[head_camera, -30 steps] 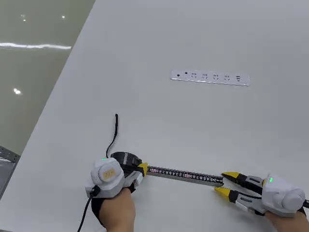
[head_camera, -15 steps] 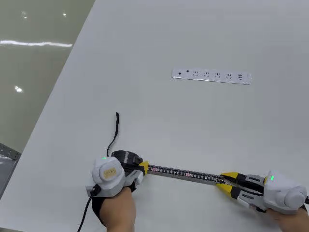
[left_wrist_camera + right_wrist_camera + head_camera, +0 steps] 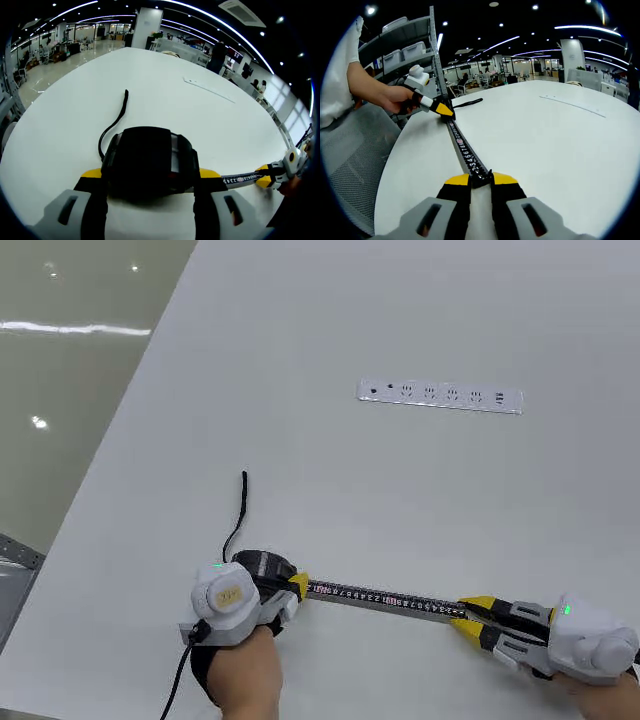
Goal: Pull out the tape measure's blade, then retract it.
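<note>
A black tape measure case lies near the front of the white table, and my left gripper is shut on it. Its dark blade with white numbers runs flat along the table to the right. My right gripper is shut on the blade's end. A black wrist strap trails from the case away from me. In the right gripper view the left gripper and the hand holding it sit at the blade's far end.
A white power strip lies flat farther back on the table. The table's left edge drops to a shiny floor. A cable hangs from the left gripper. Shelving stands beyond the table.
My right gripper's jaws have gone from open around the blade's end to shut on it. It has drifted slightly right. The left gripper and case have stayed put.
</note>
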Available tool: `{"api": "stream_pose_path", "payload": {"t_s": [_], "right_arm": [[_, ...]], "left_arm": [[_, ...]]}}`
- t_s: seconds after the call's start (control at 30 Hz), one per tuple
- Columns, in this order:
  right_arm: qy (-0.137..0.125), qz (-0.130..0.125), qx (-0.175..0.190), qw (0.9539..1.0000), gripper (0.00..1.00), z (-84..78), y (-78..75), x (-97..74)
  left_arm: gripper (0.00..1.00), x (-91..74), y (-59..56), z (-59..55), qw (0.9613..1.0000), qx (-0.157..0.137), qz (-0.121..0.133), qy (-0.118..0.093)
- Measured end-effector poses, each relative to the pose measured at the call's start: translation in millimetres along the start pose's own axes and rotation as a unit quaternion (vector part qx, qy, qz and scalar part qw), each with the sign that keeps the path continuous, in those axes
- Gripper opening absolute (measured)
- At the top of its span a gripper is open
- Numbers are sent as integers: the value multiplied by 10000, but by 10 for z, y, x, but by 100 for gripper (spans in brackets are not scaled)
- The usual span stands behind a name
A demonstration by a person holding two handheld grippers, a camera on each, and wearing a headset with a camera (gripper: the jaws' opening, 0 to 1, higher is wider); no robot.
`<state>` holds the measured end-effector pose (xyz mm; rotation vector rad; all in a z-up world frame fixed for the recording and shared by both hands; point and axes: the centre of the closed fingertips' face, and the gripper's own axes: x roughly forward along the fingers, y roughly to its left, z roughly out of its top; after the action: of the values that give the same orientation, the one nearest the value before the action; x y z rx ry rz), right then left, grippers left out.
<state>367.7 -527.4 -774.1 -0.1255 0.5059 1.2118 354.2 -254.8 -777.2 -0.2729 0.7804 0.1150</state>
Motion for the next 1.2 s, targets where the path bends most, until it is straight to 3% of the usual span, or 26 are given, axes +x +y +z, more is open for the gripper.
{"api": "stream_pose_path", "payload": {"t_s": [0.2,0.53,1.2], "right_arm": [[30,0,-66,10000,14,1,-3,-3],[56,188,-127,9997,13,64,116,182],[39,301,-164,9994,13,126,197,364]], "left_arm": [[67,0,1,-5,10000,25,7,46],[67,-2,-1,-5,10000,37,-16,71],[67,0,3,-6,10000,47,-35,52]]}}
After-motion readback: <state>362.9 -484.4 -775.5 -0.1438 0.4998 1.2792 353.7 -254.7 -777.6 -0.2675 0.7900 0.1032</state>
